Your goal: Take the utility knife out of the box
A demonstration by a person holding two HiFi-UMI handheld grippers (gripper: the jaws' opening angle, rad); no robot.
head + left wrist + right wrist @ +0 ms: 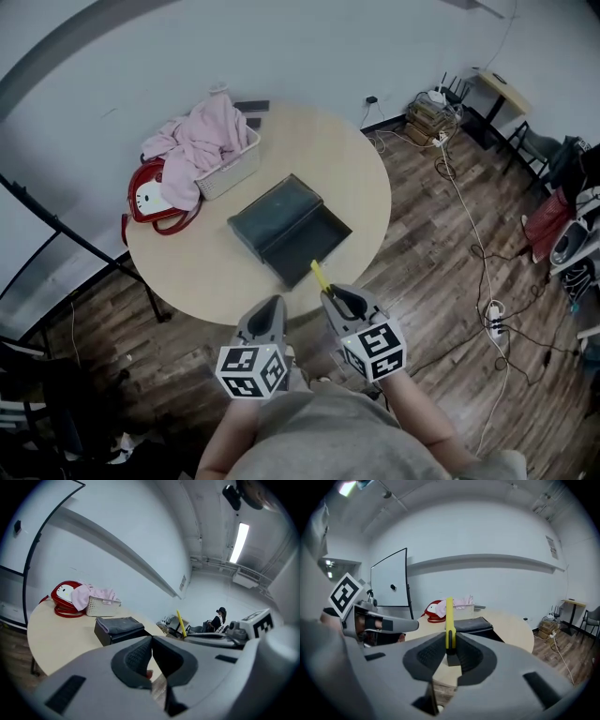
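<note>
Right claw [336, 298] clamped on utility knife [321, 277], out of box [281, 225]. Left claw [272, 305] together, empty. Removal looks done; next, set it on near table [211, 277].

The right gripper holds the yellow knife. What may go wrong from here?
The right gripper pinches the utility knife only at its lower end, so it may pivot or slip. It hangs near the edge of the table; a drop could reach the floor. The left gripper is close beside it and might bump it.
</note>
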